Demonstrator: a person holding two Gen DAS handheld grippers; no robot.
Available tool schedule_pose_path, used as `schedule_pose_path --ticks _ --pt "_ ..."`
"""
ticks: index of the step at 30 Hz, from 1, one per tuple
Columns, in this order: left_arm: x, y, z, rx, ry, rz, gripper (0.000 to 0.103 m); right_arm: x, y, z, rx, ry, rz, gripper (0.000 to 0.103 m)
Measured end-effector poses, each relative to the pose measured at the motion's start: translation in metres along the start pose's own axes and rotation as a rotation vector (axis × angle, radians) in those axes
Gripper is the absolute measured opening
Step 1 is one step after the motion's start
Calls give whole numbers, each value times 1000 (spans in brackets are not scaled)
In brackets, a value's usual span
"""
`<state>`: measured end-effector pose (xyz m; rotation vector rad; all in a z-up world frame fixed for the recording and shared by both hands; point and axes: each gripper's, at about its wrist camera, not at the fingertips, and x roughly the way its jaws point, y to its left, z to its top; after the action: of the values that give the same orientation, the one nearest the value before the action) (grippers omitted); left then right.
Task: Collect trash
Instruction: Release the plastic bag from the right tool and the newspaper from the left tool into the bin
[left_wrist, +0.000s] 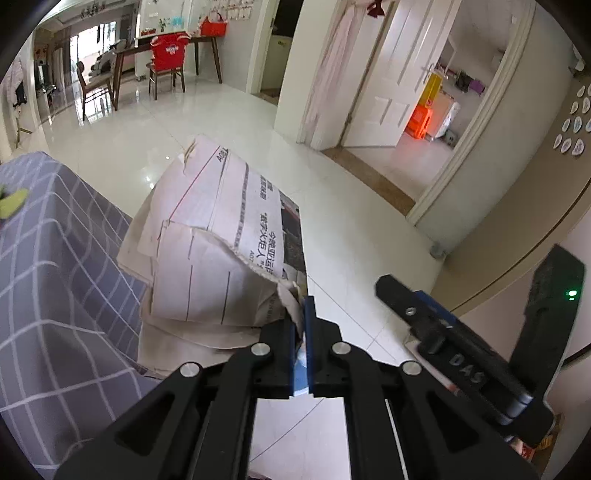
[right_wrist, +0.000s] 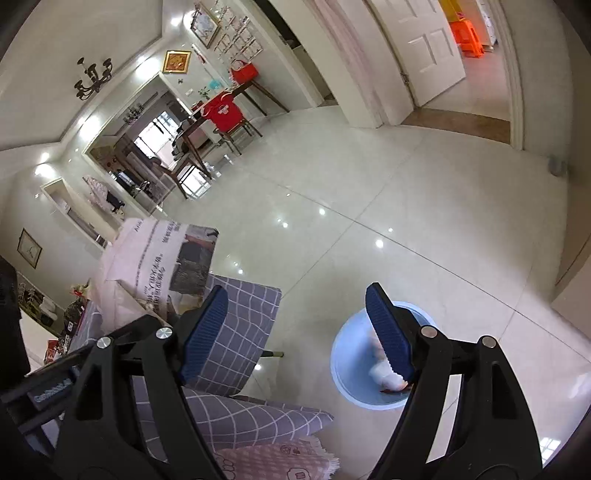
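Observation:
My left gripper (left_wrist: 303, 332) is shut on the torn corner of a crumpled newspaper (left_wrist: 218, 236), which hangs out over the white floor beside a grey checked cloth (left_wrist: 55, 280). The same newspaper (right_wrist: 162, 258) shows at the left of the right wrist view. My right gripper (right_wrist: 295, 325) stands open with nothing between its blue pads (right_wrist: 207, 325). Below it on the floor sits a light blue bin (right_wrist: 347, 365) with a blurred white scrap of trash (right_wrist: 384, 373) inside. The right gripper's body (left_wrist: 461, 350) appears at the lower right of the left wrist view.
The grey checked cloth (right_wrist: 236, 332) covers furniture at the left, with a pink patterned fabric (right_wrist: 273, 458) below it. A dining table with a red-covered chair (left_wrist: 168, 55) stands far off. An open white door (left_wrist: 399, 85) leads to another room.

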<state>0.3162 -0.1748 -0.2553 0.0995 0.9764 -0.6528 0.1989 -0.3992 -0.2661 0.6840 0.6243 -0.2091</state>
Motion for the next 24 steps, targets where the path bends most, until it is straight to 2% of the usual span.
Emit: schedule_pose_path --ticks 15,21,22,24 --pt "30 -19 -15 28 93 -42 4 -28 -11 -15 -9 -53 -49 77" --pt "36 -30 -10 53 98 -62 6 -45 -22 -12 22 -126 -58 77" --pt "38 -32 -8 57 98 -66 9 -48 -24 -11 25 -139 -61 77" --pt "44 -34 -3 54 107 -53 49 -58 -28 -9 35 -175 -78 77"
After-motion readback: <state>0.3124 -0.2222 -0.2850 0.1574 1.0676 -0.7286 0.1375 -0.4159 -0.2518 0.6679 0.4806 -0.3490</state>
